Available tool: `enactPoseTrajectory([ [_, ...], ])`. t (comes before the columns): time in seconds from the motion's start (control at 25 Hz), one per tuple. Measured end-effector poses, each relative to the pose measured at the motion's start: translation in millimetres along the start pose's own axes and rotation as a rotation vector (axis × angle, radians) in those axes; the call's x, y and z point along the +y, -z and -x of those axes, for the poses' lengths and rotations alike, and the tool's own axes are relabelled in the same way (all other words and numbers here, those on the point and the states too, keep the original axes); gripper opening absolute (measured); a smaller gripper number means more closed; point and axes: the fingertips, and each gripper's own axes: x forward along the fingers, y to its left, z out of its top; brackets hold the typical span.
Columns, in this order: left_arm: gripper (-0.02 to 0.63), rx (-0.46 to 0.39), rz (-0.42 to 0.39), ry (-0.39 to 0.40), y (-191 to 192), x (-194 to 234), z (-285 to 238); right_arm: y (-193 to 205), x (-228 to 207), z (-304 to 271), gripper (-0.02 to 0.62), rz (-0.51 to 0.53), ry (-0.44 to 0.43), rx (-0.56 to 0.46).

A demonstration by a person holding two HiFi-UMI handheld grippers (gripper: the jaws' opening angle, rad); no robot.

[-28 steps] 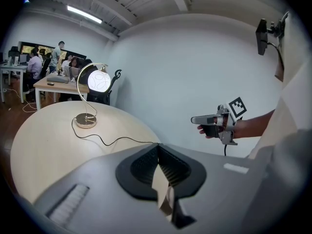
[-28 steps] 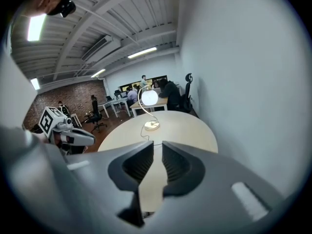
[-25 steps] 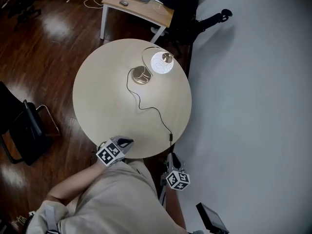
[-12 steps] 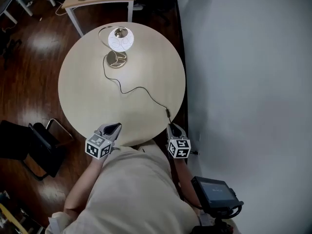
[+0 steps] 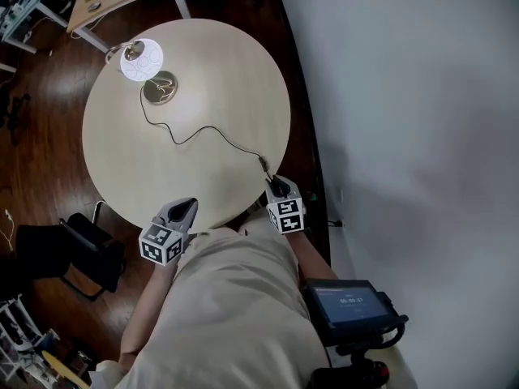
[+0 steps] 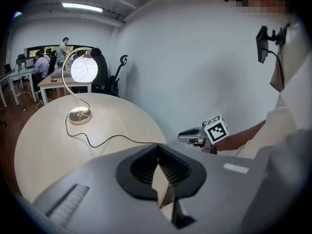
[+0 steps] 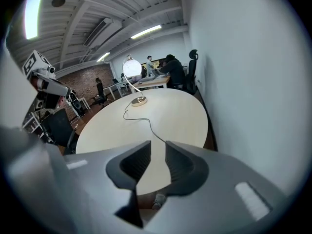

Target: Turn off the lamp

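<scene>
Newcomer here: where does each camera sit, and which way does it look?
Head view: on the person's head, looking steeply down at the round table, the lit lamp, their torso, the left hand-held gripper and the right hand-held gripper.
Left gripper view: on the left one, facing across the table; own shut jaws show.
Right gripper view: on the right one, facing across the table; own jaws opening, nothing gripped between them.
Shared: both gripper views see the lamp and cord.

The person wears a loose beige top [image 5: 227, 314]; the grey left tongs [image 5: 186, 205] and right tongs [image 5: 276, 182] each bear a black-and-white marker cube.
</scene>
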Motion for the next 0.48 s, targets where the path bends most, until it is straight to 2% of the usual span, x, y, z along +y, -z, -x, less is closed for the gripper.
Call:
enactPoseTrajectory([
  [0.28,0.0,0.005,0.031,-0.047,-3,-10,-14,5,-10,-34,0.088,0.066,-0.065,0.079],
  [0.48,0.0,0.013,0.044,-0.038,0,-14,-23,-1,-14,-44,0.088,0.095,-0.068,0.108],
])
